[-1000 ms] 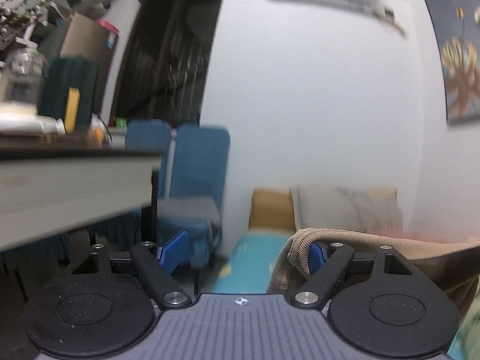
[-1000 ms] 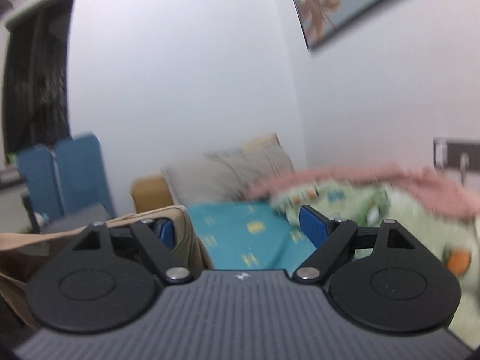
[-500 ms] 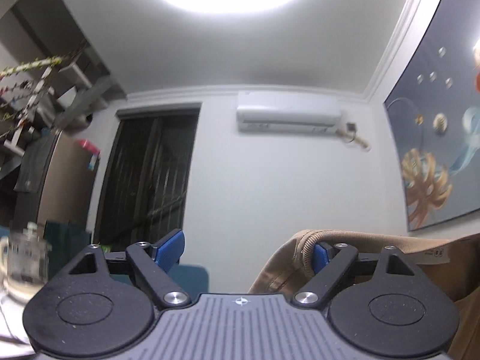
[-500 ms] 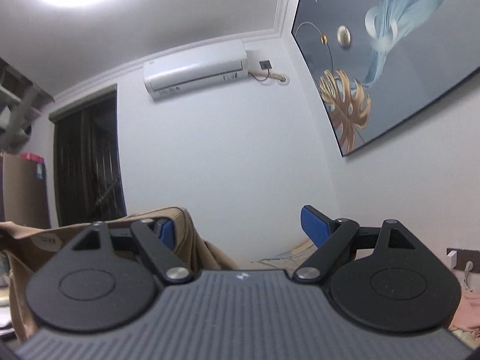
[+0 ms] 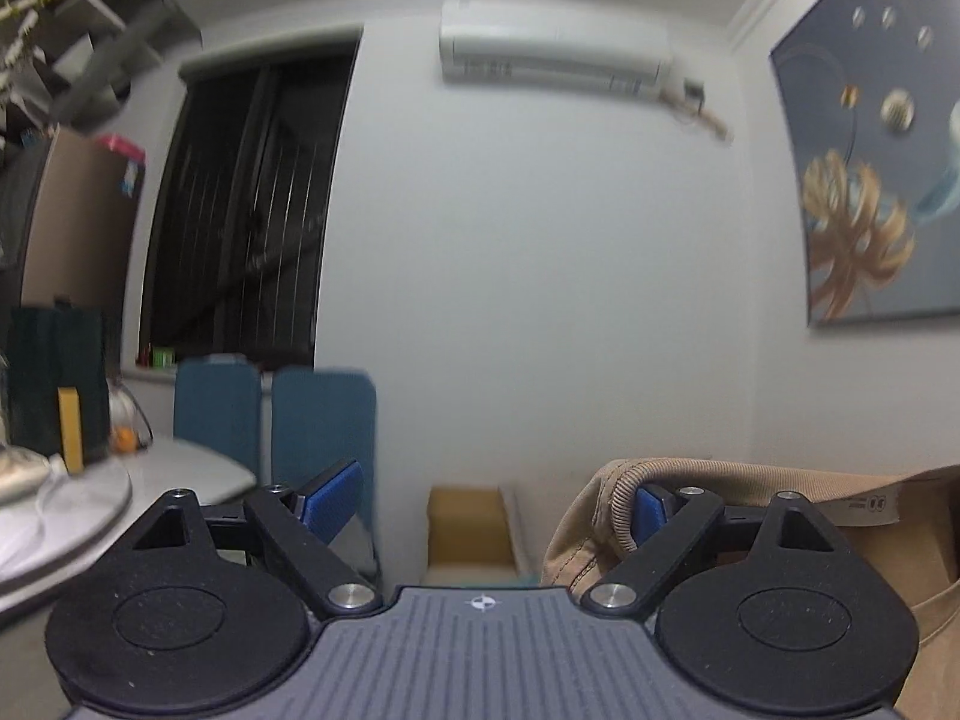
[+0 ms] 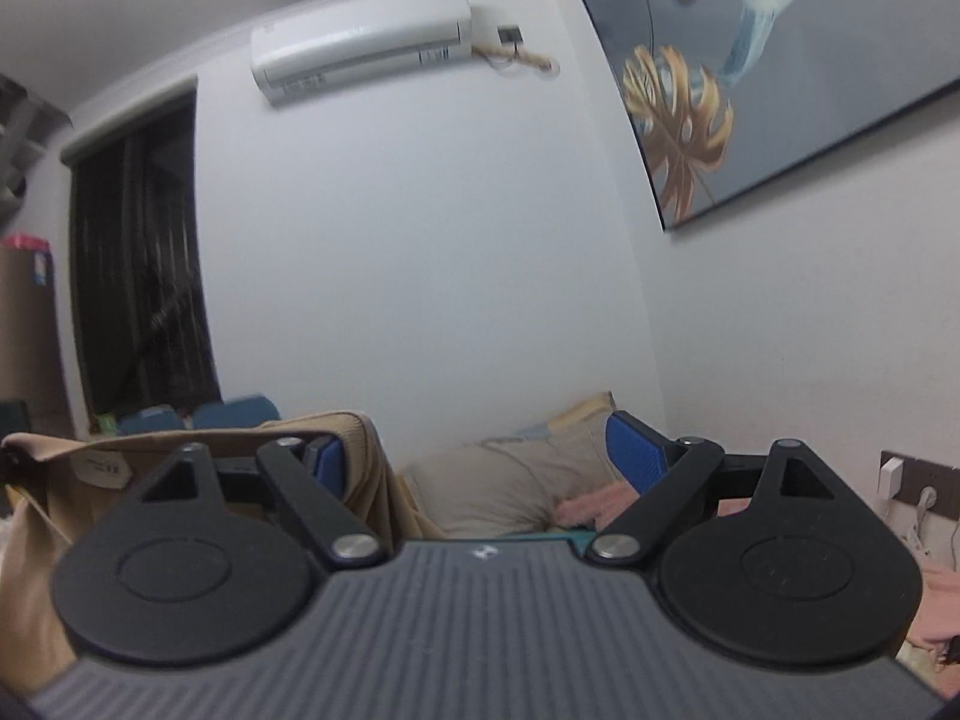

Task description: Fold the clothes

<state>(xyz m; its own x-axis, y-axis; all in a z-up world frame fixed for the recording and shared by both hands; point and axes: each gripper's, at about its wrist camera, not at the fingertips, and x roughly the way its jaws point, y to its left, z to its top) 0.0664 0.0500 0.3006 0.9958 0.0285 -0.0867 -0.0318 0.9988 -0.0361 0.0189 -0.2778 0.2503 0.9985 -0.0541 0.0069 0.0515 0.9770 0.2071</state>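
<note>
Tan garment [image 5: 750,516] edge-cropped, shape unclear

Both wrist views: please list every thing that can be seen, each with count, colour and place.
garment: 1, tan, hanging between the two tongs
air conditioner: 1, white, high on the back wall
painting: 1, grey-blue with gold leaves, on the side wall
window: 1, dark, left of the air conditioner
chairs: 2, blue, below the window
table: 1, white, left edge of the left wrist view
pillow: 1, beige-grey, low against the back wall
blanket: 1, pink, beside the pillow
left tongs: 1, black with blue pads, wide apart, garment draped over one finger
right tongs: 1, same colours, jaws opening, garment draped over one finger, gap bare
</note>
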